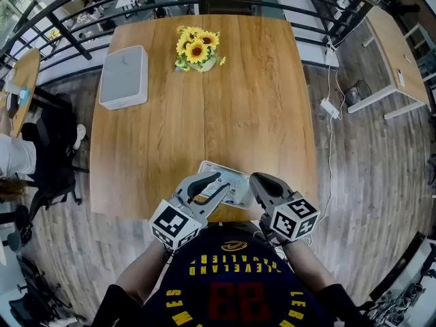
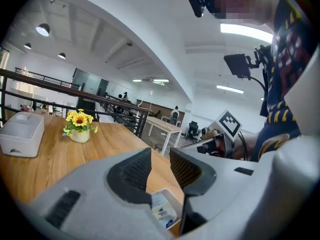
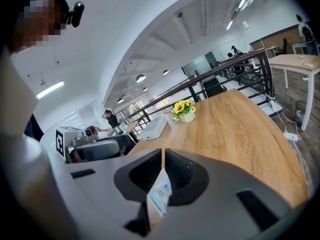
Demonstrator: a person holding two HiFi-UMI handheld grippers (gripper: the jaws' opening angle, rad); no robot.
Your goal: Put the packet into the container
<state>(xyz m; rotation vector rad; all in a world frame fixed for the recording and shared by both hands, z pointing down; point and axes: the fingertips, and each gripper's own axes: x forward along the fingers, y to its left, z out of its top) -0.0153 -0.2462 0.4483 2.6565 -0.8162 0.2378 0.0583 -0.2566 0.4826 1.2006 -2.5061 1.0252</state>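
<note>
We find the container (image 1: 124,77) at the upper left of the worktop (image 1: 225,114), the flowers (image 1: 197,48) to its right by the top edge, and the packet (image 1: 230,171) at the bottom edge, between the left tool (image 1: 223,182) and the right tool (image 1: 254,181).

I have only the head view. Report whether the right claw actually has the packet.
Observer: The right gripper view shows the right claw shut on the packet, which is pinched edge-on between its jaws.
Operator: Now give me the left claw.
Observer: The left gripper view shows the left claw with its jaws apart and nothing between them. The packet shows below them.
</note>
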